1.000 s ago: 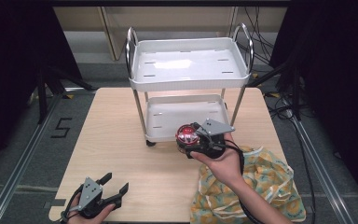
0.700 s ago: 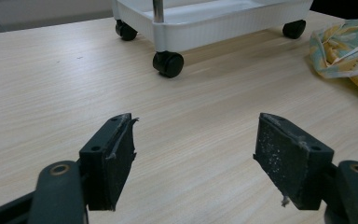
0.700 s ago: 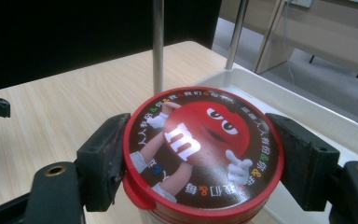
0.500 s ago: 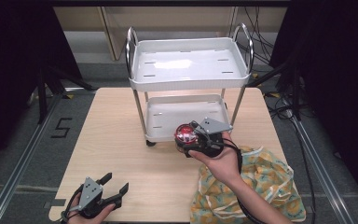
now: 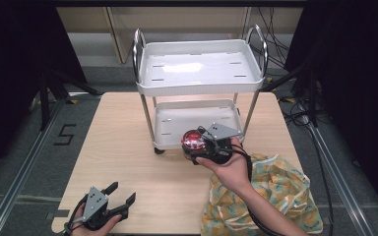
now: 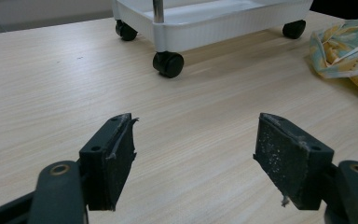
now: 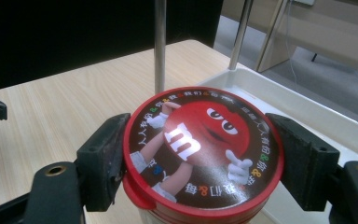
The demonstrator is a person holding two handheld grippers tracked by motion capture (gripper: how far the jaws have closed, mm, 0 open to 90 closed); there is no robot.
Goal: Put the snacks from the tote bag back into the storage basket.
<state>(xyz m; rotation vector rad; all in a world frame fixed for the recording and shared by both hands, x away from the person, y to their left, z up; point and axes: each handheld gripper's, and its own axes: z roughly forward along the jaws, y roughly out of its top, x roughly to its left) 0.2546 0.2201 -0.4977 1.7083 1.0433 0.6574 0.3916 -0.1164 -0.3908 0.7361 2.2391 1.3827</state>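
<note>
Red-lidded tub, high view: I see the M&M's tub [image 5: 193,141] clamped in my right gripper [image 5: 197,146], level with the front edge of the cart's lower shelf [image 5: 177,123].
Right hand, high view: my right hand [image 5: 229,167] holds the gripper body from below; a black cable [image 5: 250,196] trails back along the forearm.
Left gripper, high view: my left gripper [image 5: 123,196] sits near the table's front left corner, jaws spread, nothing between them, well apart from the tub.
Cart, high view: the white two-shelf cart [image 5: 199,73] stands on the wooden table [image 5: 123,142]; both shelves are bare.
Cloth, high view: a yellow-green patterned cloth [image 5: 275,191] lies at the table's front right, under my right forearm.
Left gripper view, jaws: both black pads [image 6: 286,161] stand wide apart over bare tabletop [image 6: 56,79]; I hold nothing here.
Left gripper view, surroundings: a cart caster [image 6: 168,64] rests on the table ahead; the cloth [image 6: 345,51] lies at the right edge.
Right gripper view, grip: the two pads [image 7: 103,158] press against opposite sides of the tub's lid [image 7: 203,151], which faces the camera, printed with a red cartoon character.
Right gripper view, position: the tub is beside a cart post [image 7: 160,46], at the rim of the lower shelf [image 7: 279,98]; I cannot tell whether it touches the shelf.
</note>
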